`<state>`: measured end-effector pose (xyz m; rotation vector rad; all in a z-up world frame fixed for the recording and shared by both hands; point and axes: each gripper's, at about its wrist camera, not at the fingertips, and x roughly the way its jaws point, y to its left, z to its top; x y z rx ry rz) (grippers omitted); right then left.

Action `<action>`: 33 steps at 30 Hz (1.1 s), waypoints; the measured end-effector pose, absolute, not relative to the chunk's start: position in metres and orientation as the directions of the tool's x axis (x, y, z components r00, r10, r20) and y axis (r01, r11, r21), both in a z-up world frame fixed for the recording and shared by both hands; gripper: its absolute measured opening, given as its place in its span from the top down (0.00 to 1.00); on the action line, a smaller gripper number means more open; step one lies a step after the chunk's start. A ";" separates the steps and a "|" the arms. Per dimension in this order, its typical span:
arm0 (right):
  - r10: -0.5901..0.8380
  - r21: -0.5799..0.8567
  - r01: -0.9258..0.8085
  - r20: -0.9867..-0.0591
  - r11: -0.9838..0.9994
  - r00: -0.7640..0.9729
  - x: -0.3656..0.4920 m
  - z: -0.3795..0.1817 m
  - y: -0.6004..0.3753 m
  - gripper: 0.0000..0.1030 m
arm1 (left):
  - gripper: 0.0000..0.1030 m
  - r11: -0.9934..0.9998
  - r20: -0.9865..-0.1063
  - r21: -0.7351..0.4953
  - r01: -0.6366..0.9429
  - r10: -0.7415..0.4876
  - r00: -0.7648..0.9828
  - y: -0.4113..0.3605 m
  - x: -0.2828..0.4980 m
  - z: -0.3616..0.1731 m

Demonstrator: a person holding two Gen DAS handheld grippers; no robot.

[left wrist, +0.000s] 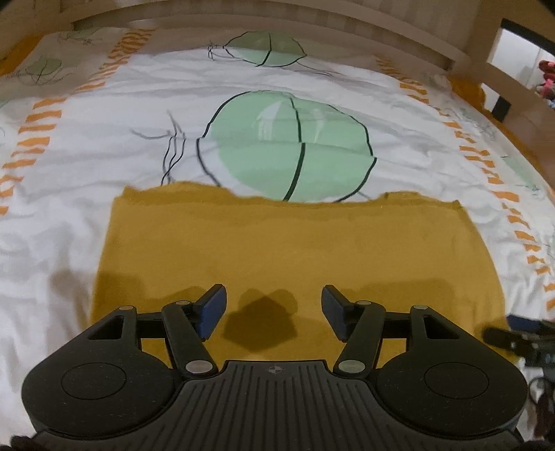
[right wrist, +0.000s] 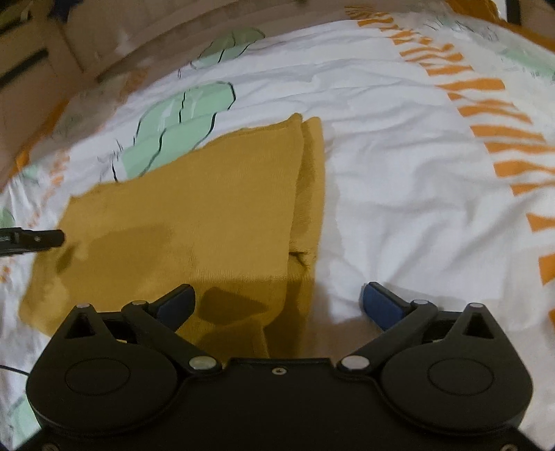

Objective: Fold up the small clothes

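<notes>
A mustard-yellow garment (left wrist: 277,243) lies flat on the bed as a folded rectangle. In the right wrist view the garment (right wrist: 194,215) shows a doubled layer along its right edge. My left gripper (left wrist: 274,308) is open and empty, just above the garment's near edge. My right gripper (right wrist: 277,305) is open and empty over the garment's near right corner, its left finger over the cloth and its right finger over the sheet. The right gripper's tip shows at the left wrist view's right edge (left wrist: 513,336); the left gripper's tip shows at the right wrist view's left edge (right wrist: 34,239).
The bed sheet (left wrist: 104,156) is white with green leaf prints and orange stripe bands. A wooden bed frame (left wrist: 312,20) runs along the far side, with a rail post at the far right (left wrist: 485,45).
</notes>
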<state>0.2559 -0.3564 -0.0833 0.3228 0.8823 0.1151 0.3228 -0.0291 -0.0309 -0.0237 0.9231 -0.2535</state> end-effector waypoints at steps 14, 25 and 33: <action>0.302 0.412 0.047 -0.737 0.910 0.605 0.269 -0.082 -0.369 0.00 | 0.43 0.993 -0.814 -0.046 0.107 -0.099 0.572 -0.081 0.371 -0.052; 0.307 0.401 0.027 -0.742 0.916 0.597 0.271 -0.082 -0.370 0.00 | 0.30 0.994 -0.831 0.011 0.113 -0.054 0.554 -0.087 0.376 -0.067; 0.306 0.401 0.027 -0.740 0.916 0.599 0.272 -0.082 -0.368 0.00 | 0.04 0.996 -0.841 0.023 0.084 -0.026 0.540 -0.083 0.385 -0.074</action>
